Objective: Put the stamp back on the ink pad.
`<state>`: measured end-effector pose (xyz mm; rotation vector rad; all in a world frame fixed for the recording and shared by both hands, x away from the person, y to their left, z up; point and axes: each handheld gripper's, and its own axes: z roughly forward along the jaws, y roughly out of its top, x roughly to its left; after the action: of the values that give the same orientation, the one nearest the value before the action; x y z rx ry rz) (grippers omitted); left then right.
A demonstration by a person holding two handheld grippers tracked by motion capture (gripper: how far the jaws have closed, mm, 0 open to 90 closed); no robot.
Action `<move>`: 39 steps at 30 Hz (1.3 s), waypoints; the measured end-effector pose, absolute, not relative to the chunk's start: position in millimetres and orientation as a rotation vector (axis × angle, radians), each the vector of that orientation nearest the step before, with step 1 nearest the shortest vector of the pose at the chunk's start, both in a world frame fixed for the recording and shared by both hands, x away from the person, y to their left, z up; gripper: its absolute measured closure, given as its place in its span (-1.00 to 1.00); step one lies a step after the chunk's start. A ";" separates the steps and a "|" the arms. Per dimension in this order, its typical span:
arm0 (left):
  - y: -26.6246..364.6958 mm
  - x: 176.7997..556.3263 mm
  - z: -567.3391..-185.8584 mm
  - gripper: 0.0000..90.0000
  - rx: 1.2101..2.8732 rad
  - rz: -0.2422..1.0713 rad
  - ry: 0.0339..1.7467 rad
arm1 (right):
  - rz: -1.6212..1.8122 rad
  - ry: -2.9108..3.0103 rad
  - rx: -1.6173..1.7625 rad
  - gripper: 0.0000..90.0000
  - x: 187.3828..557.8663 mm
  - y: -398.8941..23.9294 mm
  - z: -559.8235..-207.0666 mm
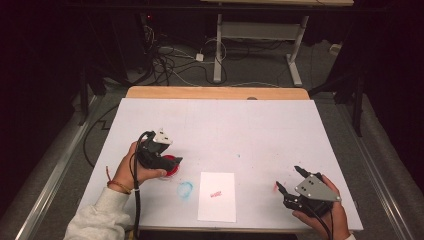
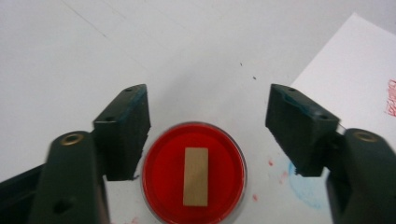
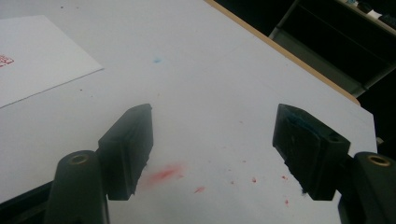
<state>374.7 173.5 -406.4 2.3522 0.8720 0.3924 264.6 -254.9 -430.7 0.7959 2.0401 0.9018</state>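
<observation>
Left fingers [image 2: 126, 135]: spread wide on my left gripper [image 2: 208, 128], nothing pinched. They hang over the red ink pad [image 2: 194, 173], one finger at each side of its rim, and I can't tell if the left one touches it.
Right fingers [image 3: 128, 149]: also spread wide on my right gripper [image 3: 212, 149], holding nothing, over bare table with red smears [image 3: 163, 173] between them.
Red ink pad: round, shallow clear-rimmed dish with a red fill and a small tan rectangular strip [image 2: 195, 176] lying on it. From the high view it sits on the left-front part of the table, right under my left gripper [image 1: 159, 152].
Sheet of paper [image 1: 216, 196]: white, flat at the front middle of the table, with a small red stamp mark [image 1: 215, 194] near its centre. It's between the two grippers, near the pad but apart from it.
Blue smudge [image 1: 185, 189]: a roundish stain on the table just beside the pad, between it and the paper.
Table [image 1: 235, 125]: white top with a wooden far edge, speckled red near my right gripper [image 1: 289, 181].
Hands: left hand [image 1: 132, 170] wears a grey sleeve and a wrist band; right hand [image 1: 327, 215] comes in at the front right corner.
</observation>
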 end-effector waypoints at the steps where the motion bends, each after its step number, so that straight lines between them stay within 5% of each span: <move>1: 172.9 374.4 -407.1 -0.46 2.341 0.405 0.867 | 0.903 2.040 0.798 -0.34 264.7 -254.9 -430.7; 6: 167.7 371.1 -409.9 -0.61 2.301 0.471 0.823 | 0.902 2.040 0.795 -0.34 264.6 -254.8 -430.8; 18: 168.0 353.9 -404.4 -0.62 2.097 0.630 0.673 | 0.905 2.036 0.796 -0.34 264.7 -255.2 -430.5; 39: 158.9 325.9 -400.0 -0.62 2.063 0.777 0.581 | 0.913 2.030 0.797 -0.34 263.8 -254.8 -430.0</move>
<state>325.9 158.9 -400.0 2.0626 0.5815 0.7771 263.8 -254.8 -430.0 0.7972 2.0300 0.9132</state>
